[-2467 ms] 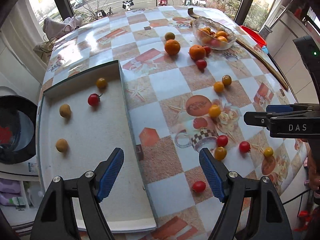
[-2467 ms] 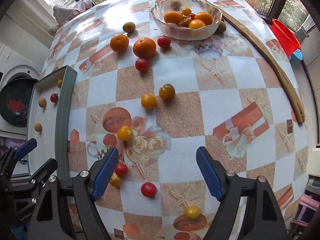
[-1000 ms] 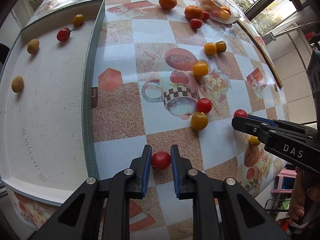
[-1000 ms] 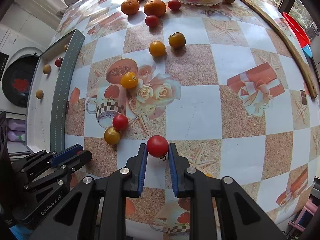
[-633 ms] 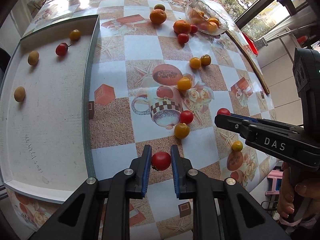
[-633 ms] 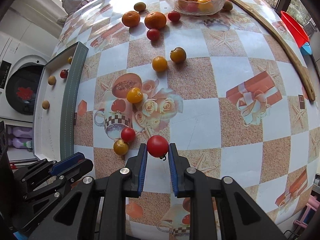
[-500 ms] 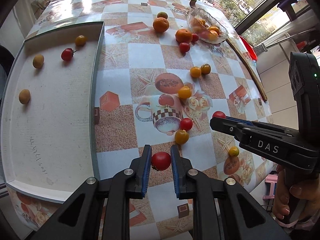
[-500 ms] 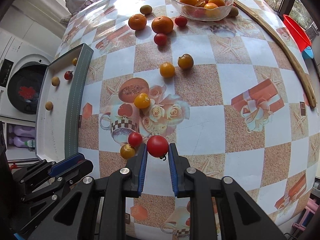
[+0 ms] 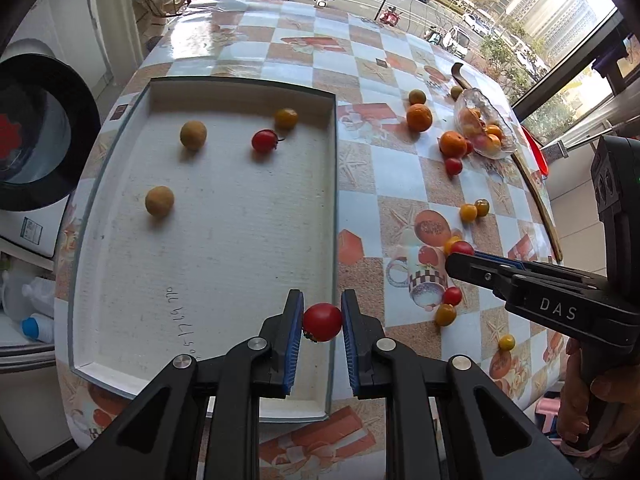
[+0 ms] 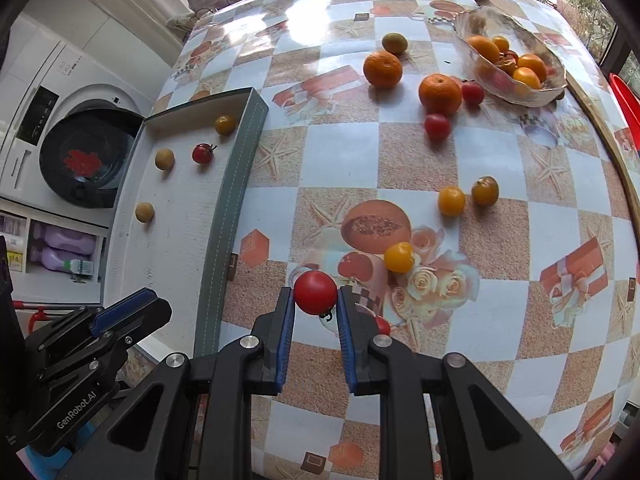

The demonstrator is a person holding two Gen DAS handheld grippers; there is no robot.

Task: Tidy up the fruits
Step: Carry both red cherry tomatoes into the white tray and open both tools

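My left gripper (image 9: pixel 321 322) is shut on a red cherry tomato (image 9: pixel 322 322) and holds it above the right rim of the white tray (image 9: pixel 224 240). My right gripper (image 10: pixel 316 300) is shut on another red cherry tomato (image 10: pixel 315 293), held above the tablecloth right of the tray (image 10: pixel 224 216); it also shows in the left wrist view (image 9: pixel 464 254). The tray holds a red tomato (image 9: pixel 264 141) and three yellowish fruits. Loose tomatoes (image 10: pixel 451 200) and two oranges (image 10: pixel 439 94) lie on the table.
A glass bowl (image 10: pixel 516 68) of fruit stands at the far right of the table. A wooden strip (image 10: pixel 612 148) runs along the right edge. A washing machine (image 10: pixel 80 160) is to the left, below the table. The left gripper shows in the right wrist view (image 10: pixel 128 316).
Both grippers have lifted with their tomatoes and moved left. The left gripper has come from over the tablecloth to over the tray's right rim.
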